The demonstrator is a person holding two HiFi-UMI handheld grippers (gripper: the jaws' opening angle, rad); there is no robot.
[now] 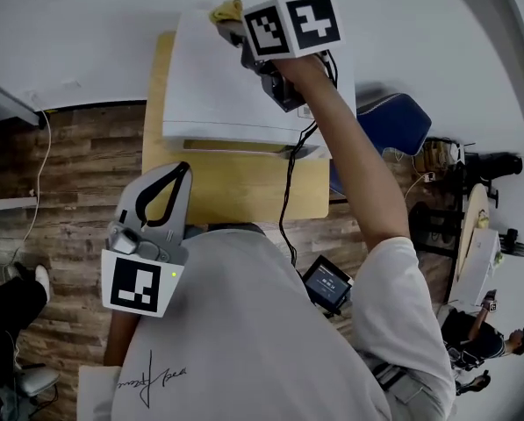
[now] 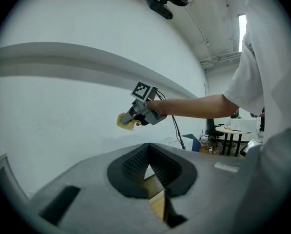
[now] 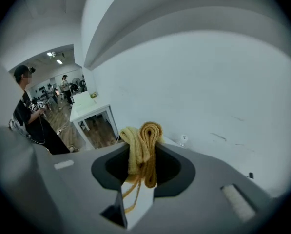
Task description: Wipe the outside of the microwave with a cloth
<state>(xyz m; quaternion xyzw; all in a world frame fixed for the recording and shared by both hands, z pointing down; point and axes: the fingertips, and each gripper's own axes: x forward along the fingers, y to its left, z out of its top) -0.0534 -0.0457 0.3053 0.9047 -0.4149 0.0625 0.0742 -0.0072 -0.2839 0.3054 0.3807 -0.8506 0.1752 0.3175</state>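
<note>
A white microwave stands on a wooden table against a white wall. My right gripper reaches over the microwave's far top edge, shut on a bunched yellow cloth. In the right gripper view the cloth sticks up between the jaws, facing the wall. The left gripper view shows the same cloth held out on an outstretched arm. My left gripper hangs back by the table's near left corner, away from the microwave, fingertips together and holding nothing.
A black cable runs from the right gripper down across the table. A blue chair stands right of the table. Further off to the right are a white table and a standing person. The floor is wood planks.
</note>
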